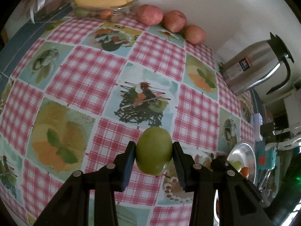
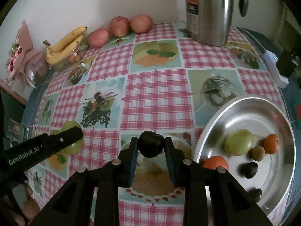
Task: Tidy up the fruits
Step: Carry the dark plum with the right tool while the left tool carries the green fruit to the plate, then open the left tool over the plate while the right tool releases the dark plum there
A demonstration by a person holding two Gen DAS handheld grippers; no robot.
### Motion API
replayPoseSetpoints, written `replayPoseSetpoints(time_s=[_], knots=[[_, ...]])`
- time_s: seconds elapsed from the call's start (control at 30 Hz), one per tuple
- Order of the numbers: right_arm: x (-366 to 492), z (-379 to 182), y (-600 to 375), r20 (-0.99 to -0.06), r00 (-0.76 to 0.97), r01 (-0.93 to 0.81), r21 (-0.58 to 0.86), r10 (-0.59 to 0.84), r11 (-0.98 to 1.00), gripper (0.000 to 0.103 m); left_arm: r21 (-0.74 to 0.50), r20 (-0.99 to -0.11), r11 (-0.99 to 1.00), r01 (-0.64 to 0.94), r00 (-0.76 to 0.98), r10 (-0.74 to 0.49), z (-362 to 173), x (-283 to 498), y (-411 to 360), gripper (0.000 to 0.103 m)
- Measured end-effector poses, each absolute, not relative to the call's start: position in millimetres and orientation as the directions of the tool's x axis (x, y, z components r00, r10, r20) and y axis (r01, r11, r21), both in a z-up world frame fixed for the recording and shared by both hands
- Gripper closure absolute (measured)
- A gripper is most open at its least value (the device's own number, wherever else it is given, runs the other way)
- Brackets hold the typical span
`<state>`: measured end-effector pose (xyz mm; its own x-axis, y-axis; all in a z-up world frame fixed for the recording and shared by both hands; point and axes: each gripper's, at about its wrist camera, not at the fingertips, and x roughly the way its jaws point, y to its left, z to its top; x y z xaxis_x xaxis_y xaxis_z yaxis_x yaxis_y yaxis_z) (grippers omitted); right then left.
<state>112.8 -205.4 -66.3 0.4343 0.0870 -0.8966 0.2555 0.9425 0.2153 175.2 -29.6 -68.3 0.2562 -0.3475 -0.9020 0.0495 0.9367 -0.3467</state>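
Note:
My left gripper (image 1: 153, 151) is shut on a green apple (image 1: 153, 150), held above the checked tablecloth; the same apple (image 2: 70, 127) shows behind the left gripper's black finger (image 2: 64, 139) in the right wrist view. My right gripper (image 2: 150, 146) is shut on a small dark plum (image 2: 150, 146). To its right lies a round metal tray (image 2: 225, 113) holding a green apple (image 2: 239, 144), two oranges (image 2: 271, 146), a kiwi (image 2: 256, 153) and two dark fruits (image 2: 248, 169). The tray's rim (image 1: 250, 150) also appears at the right of the left wrist view.
Three red apples (image 2: 120, 26) line the wall at the back. A bunch of bananas (image 2: 65, 45) rests on a glass bowl at the back left. A steel thermos jug (image 2: 208, 13) stands at the back right. A white device (image 2: 274, 69) lies near the table's right edge.

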Motion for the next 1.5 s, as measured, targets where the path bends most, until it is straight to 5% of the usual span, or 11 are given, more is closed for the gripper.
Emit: replayPoseSetpoints(time_s=[0.87, 1.5], knots=[[36.9, -45.5, -324.7, -0.878, 0.473, 0.570, 0.242, -0.073, 0.786, 0.074, -0.339, -0.898, 0.816, 0.468, 0.097, -0.428, -59.8, 98.0, -168.7, 0.061], [38.4, -72.9, -322.0, -0.916, 0.401, 0.565, 0.254, 0.008, 0.785, 0.073, -0.331, -0.907, 0.785, 0.524, 0.054, -0.418, -75.8, 80.4, -190.9, 0.061]])
